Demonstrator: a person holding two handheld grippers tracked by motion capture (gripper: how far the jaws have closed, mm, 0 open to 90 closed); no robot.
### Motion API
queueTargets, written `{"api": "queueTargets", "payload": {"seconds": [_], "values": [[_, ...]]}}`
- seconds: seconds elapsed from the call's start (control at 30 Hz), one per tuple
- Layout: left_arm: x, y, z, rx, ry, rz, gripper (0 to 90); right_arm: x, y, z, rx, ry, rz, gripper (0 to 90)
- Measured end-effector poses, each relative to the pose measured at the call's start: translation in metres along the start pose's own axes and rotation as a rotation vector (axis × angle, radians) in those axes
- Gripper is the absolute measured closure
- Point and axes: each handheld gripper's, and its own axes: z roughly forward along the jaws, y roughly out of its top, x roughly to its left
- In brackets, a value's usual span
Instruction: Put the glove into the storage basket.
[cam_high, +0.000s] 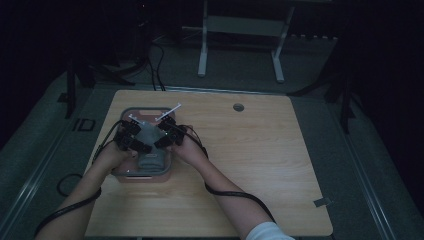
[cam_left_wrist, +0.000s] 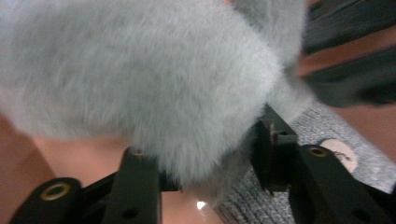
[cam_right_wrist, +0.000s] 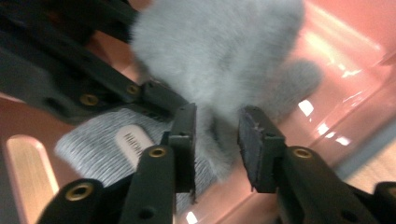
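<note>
In the high view, at the bottom of the frame, the person's two forearms come up over the wooden tabletop (cam_high: 250, 165) and meet at left of centre, where a pink tray (cam_high: 142, 176) with a grey rim lies. Both grippers are over this tray: the left gripper (cam_high: 137, 145) at its left side and the right gripper (cam_high: 161, 140) just beside it, tips turned toward each other. Between them is the grey furry item (cam_high: 148, 137), which seems to be a fluffy knitted thing with a ribbed cuff and a small label. In the left gripper view, the left gripper (cam_left_wrist: 205, 161) has its jaws closed on a fold of the furry item (cam_left_wrist: 140, 79), with fur pressed between them in the lower middle of the frame. In the right gripper view, the right gripper (cam_right_wrist: 217, 135) stands partly open, with the jaws on both sides of a tuft of the fur (cam_right_wrist: 219, 51) but not yet pinching it; the ribbed cuff (cam_right_wrist: 93, 144) lies at lower left on the tray floor (cam_right_wrist: 336, 60). I judge that the step in hand is to take the item with both grippers. The next move asks the right gripper to close firmly on the fur, then both to rise together above the tray rim.
</note>
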Motion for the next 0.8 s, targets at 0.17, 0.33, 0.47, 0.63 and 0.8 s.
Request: {"api": "queueTargets", "payload": {"seconds": [0.17, 0.33, 0.47, 0.63, 0.8], "values": [[0.000, -0.001, -0.005, -0.043, 0.025, -0.008, 43.0, -0.005, -0.002, -0.017, -0.041, 0.028, -0.015, 55.4], [0.001, -0.007, -0.022, -0.136, 0.012, -0.011, 26.0, -0.006, -0.004, -0.031, -0.081, 0.047, -0.059, 41.3], [-0.005, -0.014, -0.036, -0.237, -0.008, -0.020, 19.7, -0.008, -0.007, -0.041, -0.097, 0.058, -0.079, 30.9], [-0.021, -0.025, -0.051, -0.333, -0.029, 0.015, 14.8, -0.010, -0.015, -0.052, -0.088, 0.102, -0.108, 21.5], [-0.038, -0.032, -0.059, -0.382, -0.047, 0.049, 14.8, -0.011, -0.025, -0.059, -0.093, 0.104, -0.130, 20.4]]}}
